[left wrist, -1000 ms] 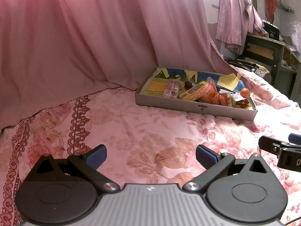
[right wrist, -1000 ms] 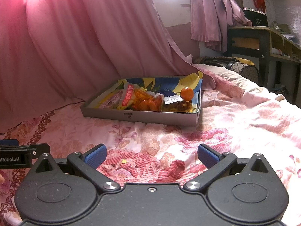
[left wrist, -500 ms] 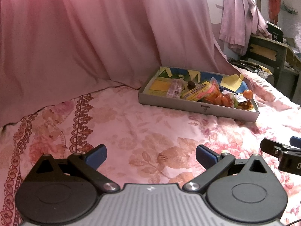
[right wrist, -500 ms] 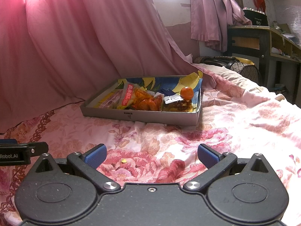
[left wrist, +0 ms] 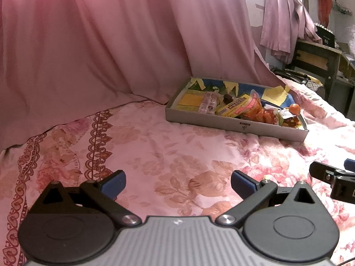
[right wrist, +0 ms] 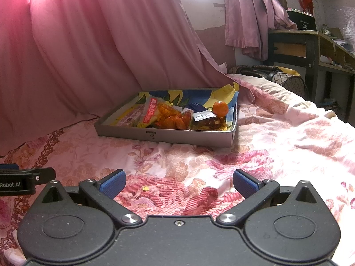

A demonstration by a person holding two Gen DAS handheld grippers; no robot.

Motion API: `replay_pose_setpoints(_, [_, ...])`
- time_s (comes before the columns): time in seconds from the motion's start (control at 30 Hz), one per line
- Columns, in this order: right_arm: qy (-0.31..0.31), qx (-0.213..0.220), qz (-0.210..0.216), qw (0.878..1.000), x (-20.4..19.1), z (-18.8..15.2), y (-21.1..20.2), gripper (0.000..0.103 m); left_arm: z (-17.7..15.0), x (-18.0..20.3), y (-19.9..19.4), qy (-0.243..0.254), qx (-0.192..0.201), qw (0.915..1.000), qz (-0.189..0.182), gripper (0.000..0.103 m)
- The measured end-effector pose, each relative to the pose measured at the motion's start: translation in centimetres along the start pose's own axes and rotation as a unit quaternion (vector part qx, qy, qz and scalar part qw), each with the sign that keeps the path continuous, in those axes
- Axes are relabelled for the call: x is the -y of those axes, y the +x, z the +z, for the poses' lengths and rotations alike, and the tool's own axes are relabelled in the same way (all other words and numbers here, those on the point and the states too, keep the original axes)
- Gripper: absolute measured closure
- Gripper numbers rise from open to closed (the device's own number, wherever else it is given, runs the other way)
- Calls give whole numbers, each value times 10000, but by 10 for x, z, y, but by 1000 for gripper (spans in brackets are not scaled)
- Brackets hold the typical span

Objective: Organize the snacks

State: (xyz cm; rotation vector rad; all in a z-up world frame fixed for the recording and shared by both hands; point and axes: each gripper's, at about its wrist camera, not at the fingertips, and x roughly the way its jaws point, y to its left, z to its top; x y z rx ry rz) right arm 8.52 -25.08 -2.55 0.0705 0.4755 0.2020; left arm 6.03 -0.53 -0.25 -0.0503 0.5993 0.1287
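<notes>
Both your left tongs [left wrist: 177, 182] and right tongs [right wrist: 178, 182] gape wide, empty, low over the bed [right wrist: 288, 137]; snacks [right wrist: 168, 116] all sit in the tray [right wrist: 164, 136] ahead, so either sorting's pending or it's finished.

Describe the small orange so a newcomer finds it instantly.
Find the shallow grey box lying on the floral bedspread below the pink curtain. Go to its right end, seen from the right wrist camera. The small orange sits atop a dark snack packet: the only round, smooth thing among flat, crinkled wrappers.
</notes>
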Motion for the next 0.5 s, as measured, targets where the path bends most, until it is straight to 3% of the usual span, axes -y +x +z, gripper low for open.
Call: replay_pose_setpoints(0.5, [-5, -16, -7, 10000, 0, 1, 0, 1, -1, 0, 0, 12, -12, 10000, 11, 0])
